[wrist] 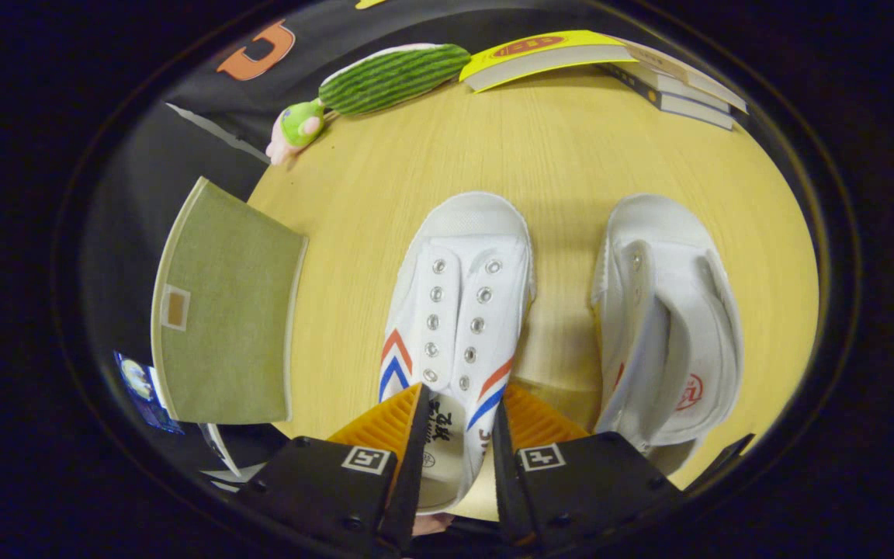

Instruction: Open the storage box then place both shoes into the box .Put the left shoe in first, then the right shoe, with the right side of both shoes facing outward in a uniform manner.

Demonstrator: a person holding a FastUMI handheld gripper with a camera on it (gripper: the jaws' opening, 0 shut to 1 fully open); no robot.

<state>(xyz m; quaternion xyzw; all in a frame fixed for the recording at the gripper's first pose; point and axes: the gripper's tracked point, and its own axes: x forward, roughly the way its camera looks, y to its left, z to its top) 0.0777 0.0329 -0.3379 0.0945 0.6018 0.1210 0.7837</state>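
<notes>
We looked down along the gripper [459, 419] at a pale wooden table [571, 155]. Its two fingers [408, 435] stood on either side of the heel end of a white canvas shoe [459, 310], one finger against each side of the shoe near its opening, so the gripper appeared clenched on it. This shoe stood upright on its sole, toe pointing away from us, with rows of metal eyelets down the middle and red and blue stripes on both sides.

Just beside it, to the right and apart from it, lay a second white shoe [668, 326]. It was tipped over onto its side, so that we saw into its opening and a red mark on the insole. Its toe also pointed away from us.

To the left of the fingers sat the storage box [222, 310], a green fabric one with a pale trim and a small tan patch on its lid. The lid was down. The box sat at the table's left edge, well apart from both shoes.

Beyond the shoes, at the far side of the table, lay a striped green plush toy [385, 81] with a small pink and green end. Next to it lay a stack of books [618, 70], the top one with a yellow cover.
</notes>
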